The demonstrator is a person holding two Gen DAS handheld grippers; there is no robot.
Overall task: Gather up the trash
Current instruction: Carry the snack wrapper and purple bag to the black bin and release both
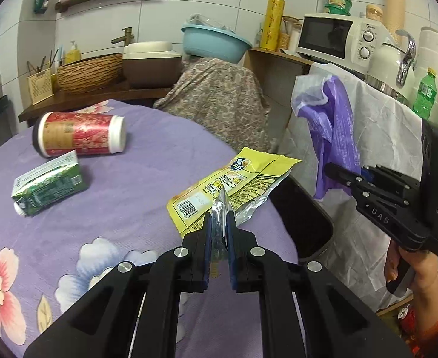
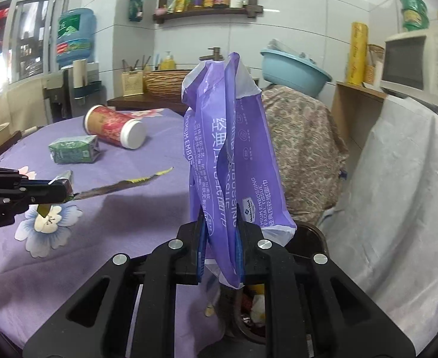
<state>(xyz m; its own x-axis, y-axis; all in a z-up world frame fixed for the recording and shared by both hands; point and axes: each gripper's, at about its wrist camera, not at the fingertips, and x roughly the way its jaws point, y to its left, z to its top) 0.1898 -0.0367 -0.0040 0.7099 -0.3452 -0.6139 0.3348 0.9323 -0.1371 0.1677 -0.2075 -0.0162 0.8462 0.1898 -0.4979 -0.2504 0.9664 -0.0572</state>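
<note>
My left gripper (image 1: 219, 219) is shut on the corner of a yellow snack bag (image 1: 233, 185) and holds it above the purple flowered table (image 1: 129, 197), near its right edge. In the right wrist view that bag (image 2: 123, 186) shows edge-on in the left gripper (image 2: 65, 191). My right gripper (image 2: 220, 232) is shut on a purple tissue wrapper (image 2: 227, 155) that stands up between the fingers, above a dark trash bin (image 2: 311, 235). The same wrapper (image 1: 335, 131) and right gripper (image 1: 335, 173) show at the right of the left wrist view, over the bin (image 1: 305, 220).
A red cup with a white lid (image 1: 78, 134) and a green carton (image 1: 50, 186) lie on the table's far left. A cloth-covered chair (image 1: 219, 101) stands behind the table. A white-draped counter (image 1: 383, 161) with a microwave (image 1: 335, 35) is at the right.
</note>
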